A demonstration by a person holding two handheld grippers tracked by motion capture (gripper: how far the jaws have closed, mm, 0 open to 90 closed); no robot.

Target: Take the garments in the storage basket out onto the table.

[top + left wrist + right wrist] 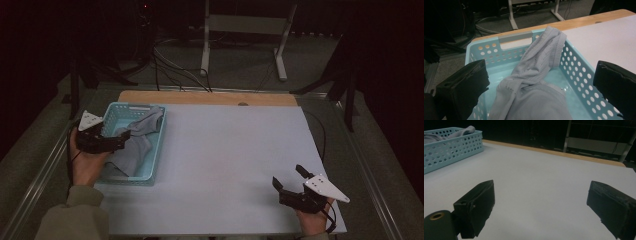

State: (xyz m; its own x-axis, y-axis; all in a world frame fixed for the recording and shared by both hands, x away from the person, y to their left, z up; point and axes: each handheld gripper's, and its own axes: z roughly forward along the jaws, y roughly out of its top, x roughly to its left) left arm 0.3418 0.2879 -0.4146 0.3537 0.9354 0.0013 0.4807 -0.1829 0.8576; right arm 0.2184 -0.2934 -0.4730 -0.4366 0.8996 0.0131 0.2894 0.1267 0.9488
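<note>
Two grippers at work over a pale counter (pixel 225 165), largest thing in frame, wooden edge along the far side. At far left, a light-blue perforated basket (pixel 156 145), holding crumpled grey garments (pixel 137 140); one piece draped up over the far corner of the rim, clear in the left gripper view (pixel 541 55). Left gripper (pixel 122 139) poised over the basket's near-left side, jaws spread wide with the grey cloth lying between and below them, gripping nothing; touching the fabric or not, hard to tell. Right gripper (pixel 289 176) well apart at the near right, low over bare counter, jaws likewise spread and empty.

Step in hand, by the look of it: reaching into the basket for a garment, pick not yet made. Next move likely calls for lowering the left gripper onto a raised fold, closing firmly on one layer, and lifting clear of the rim without dragging the basket. Right gripper seemingly waiting to receive or spread the cloth on the open counter.
</note>
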